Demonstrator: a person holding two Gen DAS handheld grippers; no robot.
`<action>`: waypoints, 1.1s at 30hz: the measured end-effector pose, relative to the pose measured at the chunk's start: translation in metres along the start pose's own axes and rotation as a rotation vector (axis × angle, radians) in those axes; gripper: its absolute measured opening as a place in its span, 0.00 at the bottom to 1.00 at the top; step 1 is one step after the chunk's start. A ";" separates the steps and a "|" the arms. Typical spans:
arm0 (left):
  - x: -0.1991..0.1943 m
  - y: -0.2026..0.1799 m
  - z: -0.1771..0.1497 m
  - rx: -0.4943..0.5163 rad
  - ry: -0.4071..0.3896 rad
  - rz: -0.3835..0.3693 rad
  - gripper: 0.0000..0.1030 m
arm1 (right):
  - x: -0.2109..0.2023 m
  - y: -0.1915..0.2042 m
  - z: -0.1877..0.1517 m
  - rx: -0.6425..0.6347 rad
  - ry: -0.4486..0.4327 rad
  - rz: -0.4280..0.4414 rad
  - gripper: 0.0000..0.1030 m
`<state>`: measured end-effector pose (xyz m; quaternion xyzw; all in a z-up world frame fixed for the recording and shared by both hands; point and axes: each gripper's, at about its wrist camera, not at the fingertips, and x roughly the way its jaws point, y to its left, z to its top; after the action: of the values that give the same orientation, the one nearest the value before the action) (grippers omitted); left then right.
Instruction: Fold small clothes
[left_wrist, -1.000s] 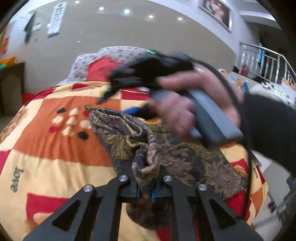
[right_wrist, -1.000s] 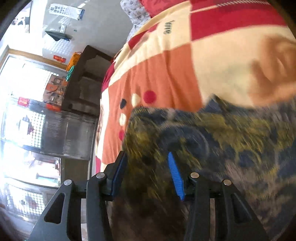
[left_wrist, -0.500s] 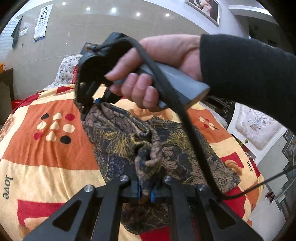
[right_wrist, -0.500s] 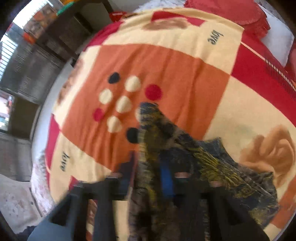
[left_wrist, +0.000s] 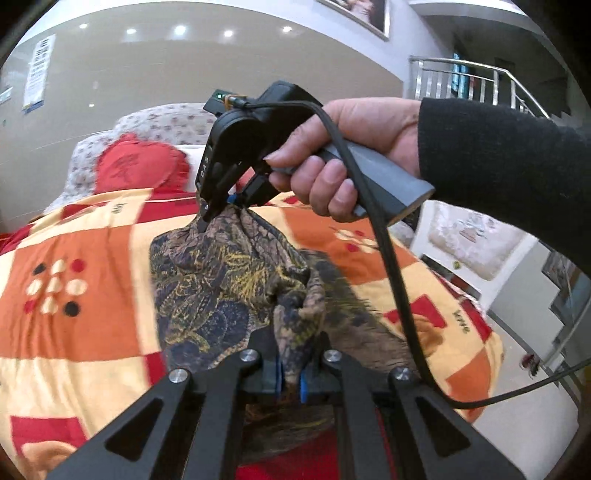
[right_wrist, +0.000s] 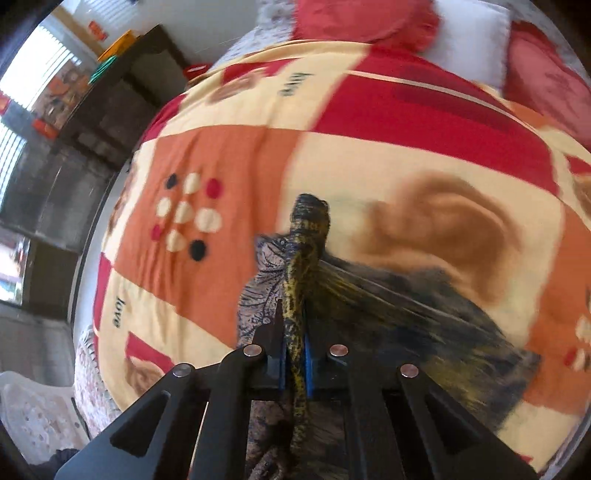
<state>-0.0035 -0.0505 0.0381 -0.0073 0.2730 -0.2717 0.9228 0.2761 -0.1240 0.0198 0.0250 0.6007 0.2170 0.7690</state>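
Dark patterned cloth (left_wrist: 221, 280), just one, over one orange-red blanket (left_wrist: 74, 325); pinched at two places: left gripper (left_wrist: 290, 376) clamped on a bunch, right gripper (right_wrist: 293, 350), jaws just closed, on an edge.

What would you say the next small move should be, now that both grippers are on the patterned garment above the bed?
Probably draw the two grippers apart to stretch the edge between them flat. The left gripper and the right gripper, whose jaws have just been closing, each pinch a bunched bit of the dark paisley garment. The cloth between them hangs wrinkled above the checked blanket, so folding it now would likely trap creases.
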 end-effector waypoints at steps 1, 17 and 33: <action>0.004 -0.009 0.001 0.013 0.004 -0.012 0.05 | -0.005 -0.010 -0.005 0.007 -0.004 -0.006 0.19; 0.076 -0.112 -0.006 0.105 0.131 -0.129 0.05 | -0.025 -0.121 -0.059 0.026 0.014 -0.124 0.19; 0.063 -0.093 -0.043 0.169 0.256 -0.187 0.25 | -0.043 -0.189 -0.131 0.267 -0.215 -0.079 0.33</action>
<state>-0.0275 -0.1559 -0.0146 0.0796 0.3624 -0.3769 0.8487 0.2033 -0.3401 -0.0339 0.1265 0.5391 0.1008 0.8266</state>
